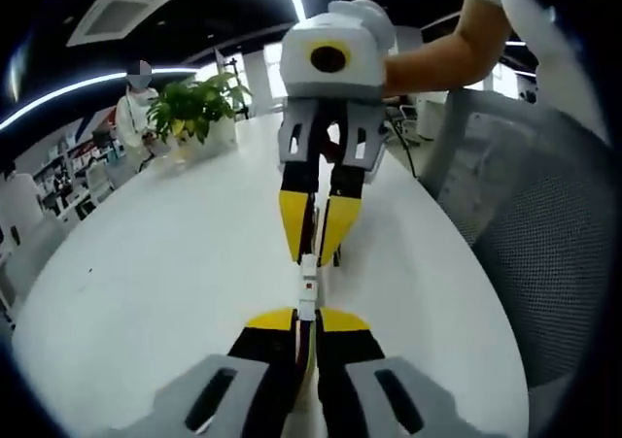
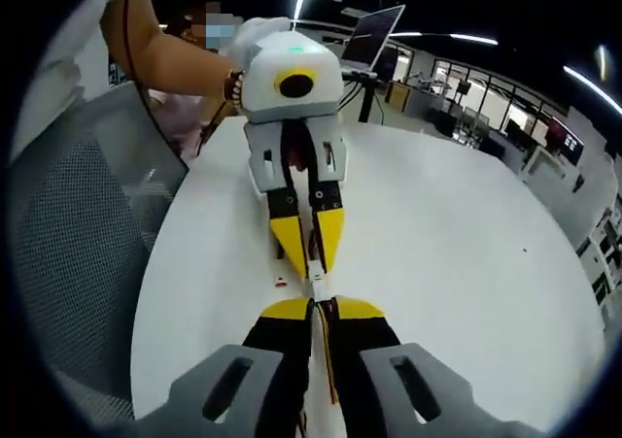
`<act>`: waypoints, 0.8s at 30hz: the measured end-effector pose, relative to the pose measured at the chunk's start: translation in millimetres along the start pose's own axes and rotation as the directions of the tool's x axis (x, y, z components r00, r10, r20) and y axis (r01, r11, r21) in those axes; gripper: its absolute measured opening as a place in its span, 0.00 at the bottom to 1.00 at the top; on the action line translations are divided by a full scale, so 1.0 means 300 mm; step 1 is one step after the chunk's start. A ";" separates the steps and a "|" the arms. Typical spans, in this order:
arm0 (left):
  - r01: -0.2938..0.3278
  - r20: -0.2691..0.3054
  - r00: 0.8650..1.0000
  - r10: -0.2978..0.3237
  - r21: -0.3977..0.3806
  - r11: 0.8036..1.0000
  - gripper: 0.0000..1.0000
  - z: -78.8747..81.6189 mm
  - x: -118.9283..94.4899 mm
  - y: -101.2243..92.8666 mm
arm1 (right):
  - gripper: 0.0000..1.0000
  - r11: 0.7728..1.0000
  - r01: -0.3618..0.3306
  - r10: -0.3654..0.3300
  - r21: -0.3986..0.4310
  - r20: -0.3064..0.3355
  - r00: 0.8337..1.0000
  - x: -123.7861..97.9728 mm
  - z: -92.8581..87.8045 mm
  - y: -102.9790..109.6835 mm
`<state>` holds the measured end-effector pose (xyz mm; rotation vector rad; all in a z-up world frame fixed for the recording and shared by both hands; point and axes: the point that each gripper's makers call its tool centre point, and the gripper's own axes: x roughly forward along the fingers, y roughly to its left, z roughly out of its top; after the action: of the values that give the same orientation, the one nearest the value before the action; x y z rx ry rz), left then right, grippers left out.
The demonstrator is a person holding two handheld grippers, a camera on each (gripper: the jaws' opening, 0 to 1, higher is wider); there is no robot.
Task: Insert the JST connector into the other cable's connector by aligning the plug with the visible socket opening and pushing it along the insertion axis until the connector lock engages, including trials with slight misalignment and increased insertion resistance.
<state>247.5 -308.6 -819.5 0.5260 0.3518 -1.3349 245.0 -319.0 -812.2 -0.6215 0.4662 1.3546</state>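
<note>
Left gripper view: left gripper (image 1: 306, 314), right gripper (image 1: 316, 253) clamp mated connector (image 1: 307, 285) | table (image 1: 146, 263) bare around

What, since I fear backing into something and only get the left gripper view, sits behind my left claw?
Observer: An open laptop stands beyond the left claw, near the table's far edge.
Operator: Anything loose near the connector?
Observer: A small red bit lies on the table beside the connector.
Operator: And the right claw's wires?
Observer: Red and yellow wires run back between the right claw's jaws.
</note>
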 end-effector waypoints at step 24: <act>0.019 0.006 1.000 -0.019 0.001 1.000 0.00 0.021 0.007 -0.009 | 0.04 0.998 -0.034 0.029 -0.060 -0.072 0.997 0.016 -0.022 0.015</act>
<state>244.9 -314.4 -815.7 0.5205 0.3517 -1.3548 241.6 -319.2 -820.9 -0.7167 0.4950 1.3840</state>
